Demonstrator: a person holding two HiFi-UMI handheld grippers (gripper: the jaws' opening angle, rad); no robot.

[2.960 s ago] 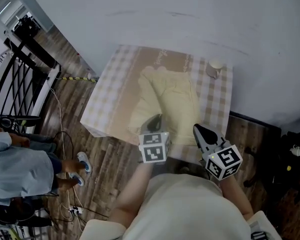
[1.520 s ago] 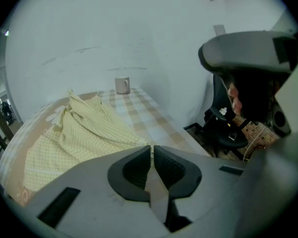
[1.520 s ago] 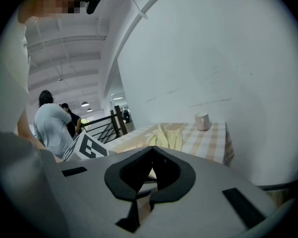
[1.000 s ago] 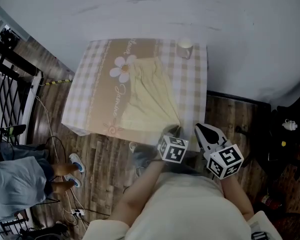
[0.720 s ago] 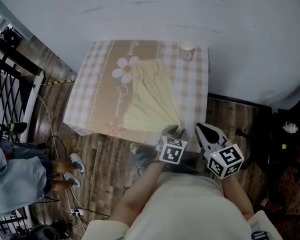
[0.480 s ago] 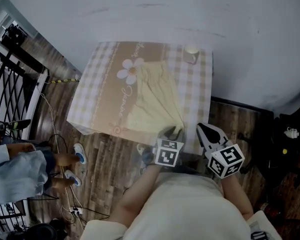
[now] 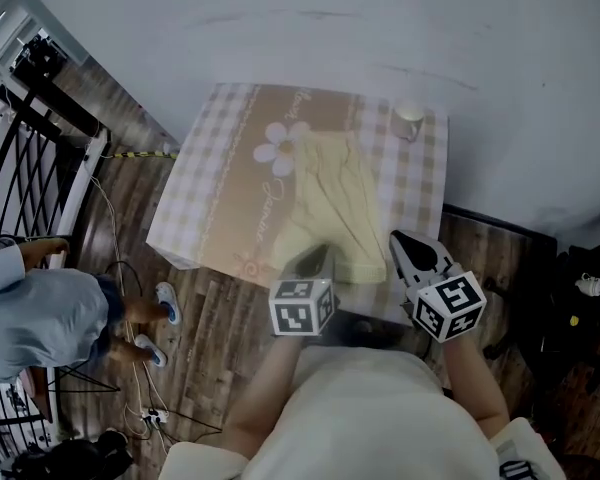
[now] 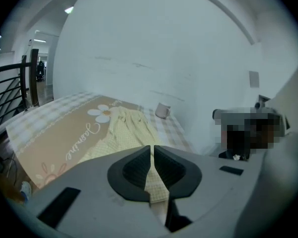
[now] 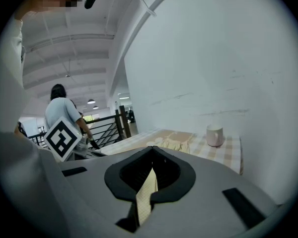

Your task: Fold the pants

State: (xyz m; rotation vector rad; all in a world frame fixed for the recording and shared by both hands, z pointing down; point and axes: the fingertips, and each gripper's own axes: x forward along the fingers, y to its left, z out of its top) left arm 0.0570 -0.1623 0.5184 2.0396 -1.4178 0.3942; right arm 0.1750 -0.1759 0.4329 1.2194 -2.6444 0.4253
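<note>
left claw (image 8: 152, 150) just closed onto pants (image 7: 338, 203) edge, right claw (image 9: 152, 152) pinching cloth too, gripped edge hidden in head view

Pale yellow pants (image 7: 338, 206), lengthwise on table

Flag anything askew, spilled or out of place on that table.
The pants lie somewhat askew on the tablecloth, bunched at the far end beside the printed flower, with the near end lifted off it. The mug stands upright at the far corner. Nothing looks spilled or damaged.
</note>
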